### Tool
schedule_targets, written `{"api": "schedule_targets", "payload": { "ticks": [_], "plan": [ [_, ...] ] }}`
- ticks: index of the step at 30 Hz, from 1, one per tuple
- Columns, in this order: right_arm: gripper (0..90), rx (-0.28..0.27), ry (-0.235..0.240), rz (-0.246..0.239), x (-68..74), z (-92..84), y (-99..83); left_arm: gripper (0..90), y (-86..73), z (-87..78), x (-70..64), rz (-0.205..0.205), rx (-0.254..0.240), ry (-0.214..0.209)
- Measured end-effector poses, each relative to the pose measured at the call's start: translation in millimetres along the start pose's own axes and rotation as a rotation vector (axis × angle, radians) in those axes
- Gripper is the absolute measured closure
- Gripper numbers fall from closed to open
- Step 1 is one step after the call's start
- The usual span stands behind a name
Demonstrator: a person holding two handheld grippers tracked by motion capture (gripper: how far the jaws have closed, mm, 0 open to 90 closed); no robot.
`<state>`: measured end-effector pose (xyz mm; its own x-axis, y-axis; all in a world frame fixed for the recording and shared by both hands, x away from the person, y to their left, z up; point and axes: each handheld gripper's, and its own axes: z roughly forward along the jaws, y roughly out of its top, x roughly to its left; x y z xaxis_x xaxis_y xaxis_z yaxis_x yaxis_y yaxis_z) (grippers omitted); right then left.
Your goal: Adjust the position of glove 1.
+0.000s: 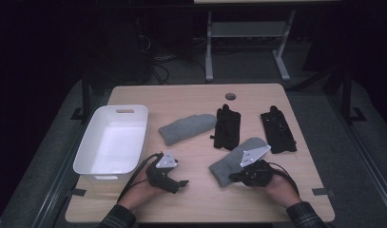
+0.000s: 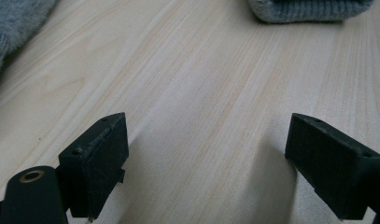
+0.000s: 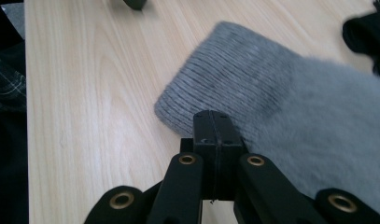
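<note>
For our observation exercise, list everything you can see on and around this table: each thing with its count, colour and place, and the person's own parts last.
table: one, light wood, centre.
tub: one, white, on the table's left side.
grey mittens: two; far mitten mid-table, near mitten at the right tool.
black gloves: two; left glove, right glove, laid flat, table's right half.
desk frame: one, pale, behind the table.
hands: two, at the near edge, plaid sleeves.
left tool: black, jaws open over bare wood.
right tool: black, jaws shut at the near mitten's cuff.
</note>
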<state>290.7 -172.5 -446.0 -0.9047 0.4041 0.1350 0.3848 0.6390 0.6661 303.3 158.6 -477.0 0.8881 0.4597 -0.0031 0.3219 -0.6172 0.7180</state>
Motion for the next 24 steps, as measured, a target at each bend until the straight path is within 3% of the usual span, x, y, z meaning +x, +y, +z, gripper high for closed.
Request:
{"api": "schedule_targets", "payload": {
  "ticks": [1,3,7,14,17,22,24],
  "plan": [
    [90.0,-0.003,-0.011,-0.024,-2.5,-1.8,1.8,12.4,0.0,0.0,0.0,-0.001,0.0,0.0],
    [90.0,-0.029,-0.031,-0.012,-7.8,-7.2,4.4,12.4,0.1,0.0,-0.2,-0.003,0.0,-0.001],
    [90.0,-0.062,-0.094,0.039,-29.5,-18.2,5.6,12.4,0.0,-0.1,0.0,0.001,0.003,-0.001],
    [90.0,-0.062,-0.241,0.132,-76.2,-31.8,2.8,12.4,0.1,-0.1,0.0,0.0,0.004,-0.003],
    [90.0,-0.056,-0.28,0.159,-92.9,-35.3,-0.2,12.4,0.2,-0.1,-0.1,-0.001,0.003,-0.004],
    [90.0,0.0,-0.28,0.197,-110.0,-26.1,-7.0,12.4,0.2,-0.1,0.0,0.001,0.004,-0.002],
    [90.0,0.03,-0.273,0.191,-109.7,-19.8,-9.1,12.4,0.1,0.0,0.0,0.001,0.002,-0.001]
  ]
}}
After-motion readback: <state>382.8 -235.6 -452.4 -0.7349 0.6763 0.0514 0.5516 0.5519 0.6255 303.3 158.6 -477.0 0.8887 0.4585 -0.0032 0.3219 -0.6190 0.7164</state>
